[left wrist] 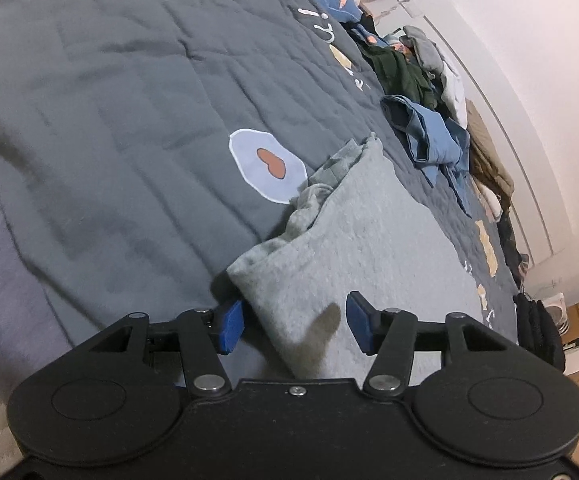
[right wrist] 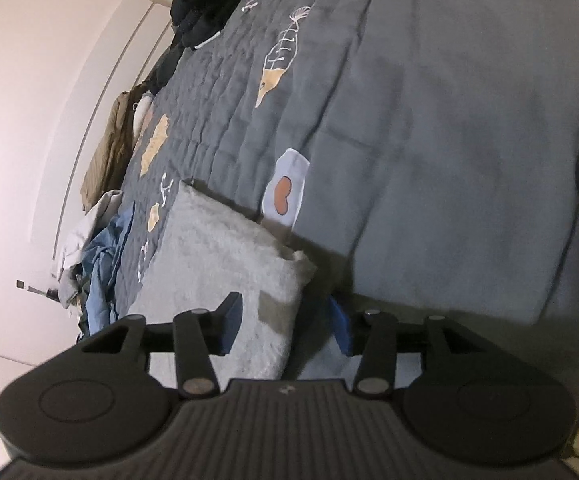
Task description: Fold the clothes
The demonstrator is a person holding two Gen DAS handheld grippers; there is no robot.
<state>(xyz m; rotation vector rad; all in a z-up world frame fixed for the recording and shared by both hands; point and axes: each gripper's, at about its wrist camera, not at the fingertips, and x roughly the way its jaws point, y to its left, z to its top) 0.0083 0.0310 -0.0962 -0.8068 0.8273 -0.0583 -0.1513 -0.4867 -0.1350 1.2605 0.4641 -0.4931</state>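
Both grippers—left [left wrist: 295, 326], right [right wrist: 287, 326]—straddle the grey garment's [left wrist: 353, 240] near corners, jaws wide, gripping nothing—bite both layers evenly.

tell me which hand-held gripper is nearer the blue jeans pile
Probably left. The left hand-held gripper straddles the grey garment's corner on the jeans' side; the right hand-held gripper straddles another corner.
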